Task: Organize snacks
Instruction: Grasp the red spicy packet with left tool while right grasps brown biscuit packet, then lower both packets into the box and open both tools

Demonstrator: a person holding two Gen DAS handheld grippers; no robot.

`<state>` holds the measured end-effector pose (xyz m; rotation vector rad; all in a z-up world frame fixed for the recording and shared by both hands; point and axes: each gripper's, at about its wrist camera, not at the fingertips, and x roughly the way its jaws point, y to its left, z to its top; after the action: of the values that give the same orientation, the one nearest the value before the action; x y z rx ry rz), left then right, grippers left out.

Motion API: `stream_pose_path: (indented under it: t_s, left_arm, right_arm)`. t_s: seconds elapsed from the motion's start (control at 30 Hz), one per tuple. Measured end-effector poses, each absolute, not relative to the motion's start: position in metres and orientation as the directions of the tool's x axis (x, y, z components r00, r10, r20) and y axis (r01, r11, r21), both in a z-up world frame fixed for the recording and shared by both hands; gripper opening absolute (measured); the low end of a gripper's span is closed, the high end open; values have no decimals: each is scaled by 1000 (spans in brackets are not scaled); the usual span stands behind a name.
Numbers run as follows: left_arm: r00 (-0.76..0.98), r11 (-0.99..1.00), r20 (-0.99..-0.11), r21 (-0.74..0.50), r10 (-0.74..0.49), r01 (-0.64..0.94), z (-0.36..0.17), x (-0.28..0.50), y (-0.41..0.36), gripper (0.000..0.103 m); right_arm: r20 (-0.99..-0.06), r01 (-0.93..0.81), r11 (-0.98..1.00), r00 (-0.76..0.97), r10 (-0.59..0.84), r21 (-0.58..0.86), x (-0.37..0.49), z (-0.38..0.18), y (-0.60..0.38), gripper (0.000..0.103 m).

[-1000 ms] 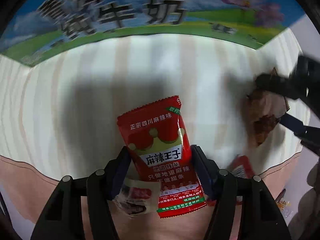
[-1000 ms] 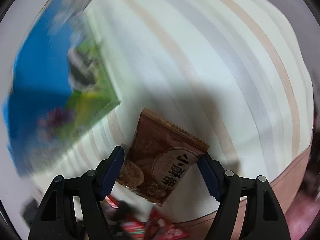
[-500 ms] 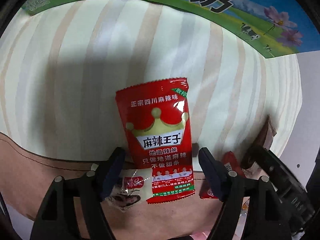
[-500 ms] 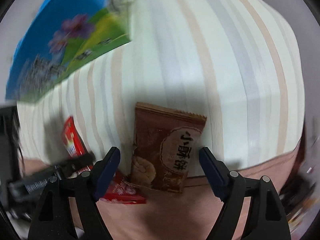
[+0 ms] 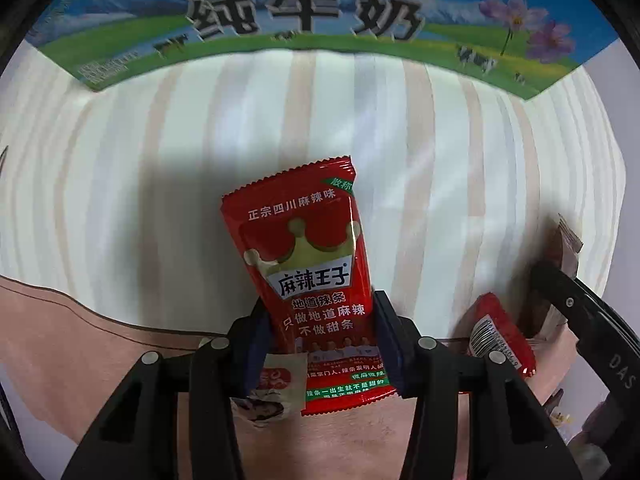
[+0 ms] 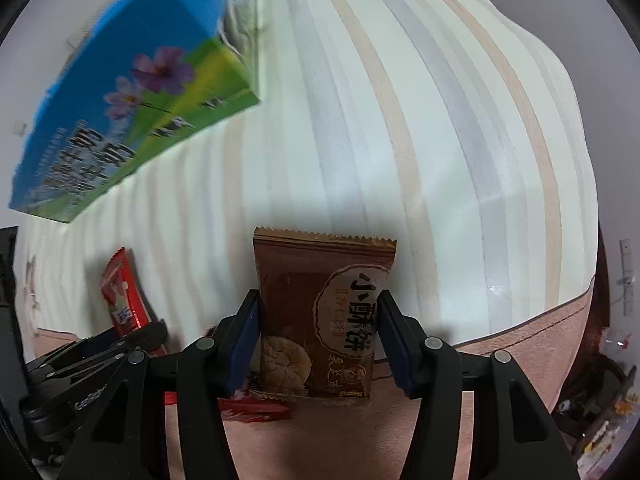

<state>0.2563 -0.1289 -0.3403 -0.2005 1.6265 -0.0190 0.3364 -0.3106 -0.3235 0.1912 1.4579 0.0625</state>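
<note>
So, progress check, biggest stuff first. The striped sheet (image 5: 400,152) takes up most of both views, with a pinkish edge of bedding along its near side. Sitting on it at the back is the milk carton box (image 5: 312,28), blue and green with cows and flowers; I'm guessing that's where the snacks end up, but I can't see inside it from here, so no idea how much is already sorted.

My left gripper (image 5: 320,344) just closed in, and its fingers are now pinching the red spicy strip packet (image 5: 312,280) by its sides. Same on the other hand: right gripper (image 6: 318,340) has been closing and is clamped on the brown biscuit packet (image 6: 324,320).

Leftovers near the sheet's edge: another red packet (image 5: 500,332) with a barcode off to one side, and a small white packet (image 5: 276,388) tucked under the left fingers.

So roughly: two grabbed at once, neither dropped off yet, at least two more to go.
</note>
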Motion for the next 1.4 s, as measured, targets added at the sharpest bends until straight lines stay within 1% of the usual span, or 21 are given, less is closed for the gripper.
stream_pose_path:
  t_s: [0.13,0.2,0.5,0.63,0.77,0.93,1.13,1.23,1.4]
  left_arm:
    - [-12,985,-990,-142,-144,-103,-320,268,-128,45]
    - [13,984,-988,-151,-151,-96,-311,266,-110,45]
    - [154,967,-959,-248,-238,-53,-220,282,-104,44]
    - [208,959,-940,-282,-269,-35,-179,308,-92,44]
    - [230,960,-935,-281,-270,-15,-151,356,-67,44]
    - [197,968,-950,-251,-244,-9,-164,431,-55,44]
    - [88,970,-967,-241,-237,-34,-206,516,-43,44]
    - [26,969,-969,-245,-245,-30,-230,544,-44,45]
    - [-30,971,-970,-239,-240,-22,-257,561,-50,46]
  right_arm:
    - [-964,60,971,154,219,230,340,-303,-311,59]
    - [-954,60,963,164,251,264,340,-287,-311,59]
    - [-886,-41,916,239,398,400,368,-204,-288,59]
    - [-853,-86,892,265,450,444,393,-170,-282,59]
    - [-845,-138,893,287,451,429,438,-152,-260,59]
    - [-859,-161,900,268,436,406,492,-147,-248,59]
    - [-908,-171,926,199,368,338,558,-175,-224,59]
    - [-925,-162,934,164,343,317,579,-190,-218,59]
    - [-941,-135,946,130,312,295,603,-218,-215,59]
